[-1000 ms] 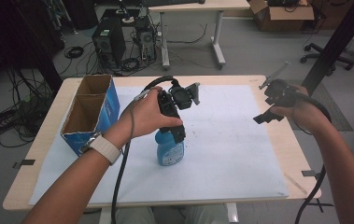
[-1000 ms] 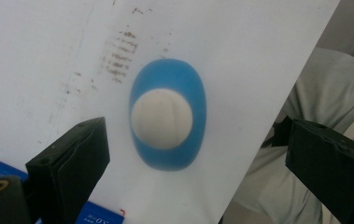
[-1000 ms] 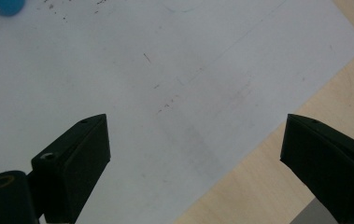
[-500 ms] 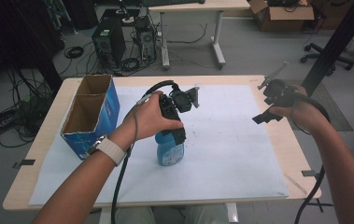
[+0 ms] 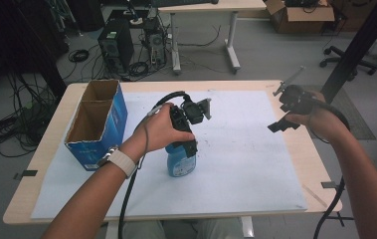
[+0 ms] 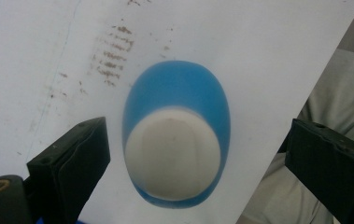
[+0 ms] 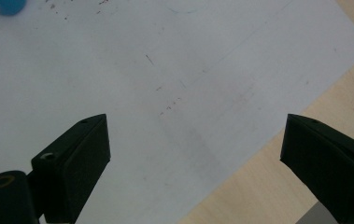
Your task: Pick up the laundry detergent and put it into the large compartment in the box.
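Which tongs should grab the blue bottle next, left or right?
Left. The left tongs hang open directly above the blue bottle, its white cap between the jaws. The right tongs, also open, are off near the white sheet's far edge, over bare paper.

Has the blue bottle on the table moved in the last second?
No. The blue bottle stands at the same spot right of the cardboard box, with the left gripper open above it.

Blue bottle [image 5: 178,162] with a white cap [image 6: 172,156]; blue cardboard box [image 5: 96,124], brown inside; speckled white sheet [image 5: 235,159] over a tan tabletop [image 5: 320,164]; black grippers.
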A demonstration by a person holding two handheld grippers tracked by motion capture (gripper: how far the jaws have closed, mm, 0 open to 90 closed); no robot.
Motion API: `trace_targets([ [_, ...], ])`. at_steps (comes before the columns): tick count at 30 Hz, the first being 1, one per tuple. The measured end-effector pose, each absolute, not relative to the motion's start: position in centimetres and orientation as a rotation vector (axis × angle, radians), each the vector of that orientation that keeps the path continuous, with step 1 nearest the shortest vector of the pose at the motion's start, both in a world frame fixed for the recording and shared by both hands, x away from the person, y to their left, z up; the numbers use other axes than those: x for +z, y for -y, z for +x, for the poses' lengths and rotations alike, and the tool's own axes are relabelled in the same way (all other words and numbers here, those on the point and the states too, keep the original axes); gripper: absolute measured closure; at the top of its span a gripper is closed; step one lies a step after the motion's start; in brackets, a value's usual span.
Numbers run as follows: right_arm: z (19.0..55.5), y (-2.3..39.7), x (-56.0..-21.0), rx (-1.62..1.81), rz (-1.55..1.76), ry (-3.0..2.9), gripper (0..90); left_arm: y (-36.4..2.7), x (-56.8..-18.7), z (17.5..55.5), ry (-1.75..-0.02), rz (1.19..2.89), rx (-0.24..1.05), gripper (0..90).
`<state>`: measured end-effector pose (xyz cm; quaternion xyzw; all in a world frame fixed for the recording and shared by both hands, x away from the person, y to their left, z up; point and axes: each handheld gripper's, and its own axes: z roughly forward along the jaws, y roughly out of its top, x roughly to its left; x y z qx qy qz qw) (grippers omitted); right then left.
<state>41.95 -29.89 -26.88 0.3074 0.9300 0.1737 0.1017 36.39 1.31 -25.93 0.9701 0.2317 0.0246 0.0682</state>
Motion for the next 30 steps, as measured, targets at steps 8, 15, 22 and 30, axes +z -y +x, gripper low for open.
trace_targets([
  [8, 42.0, 30.0, -26.9, 0.515, 0.911, -2.746, 8.1, -1.3, -26.7, 36.6, -0.707, 2.924, 0.076, 6.9],
  [15, 42.0, 29.9, -26.9, 0.512, 0.909, -2.748, 8.1, -1.2, -27.2, 36.7, -0.701, 2.929, 0.07, 7.4],
  [22, 42.0, 29.8, -27.0, 0.512, 0.905, -2.751, 8.1, -1.2, -27.5, 36.9, -0.705, 2.928, 0.067, 8.8],
  [30, 42.0, 29.9, -26.9, 0.515, 0.907, -2.749, 8.1, -1.5, -27.8, 37.1, -0.721, 2.926, 0.069, 11.7],
])
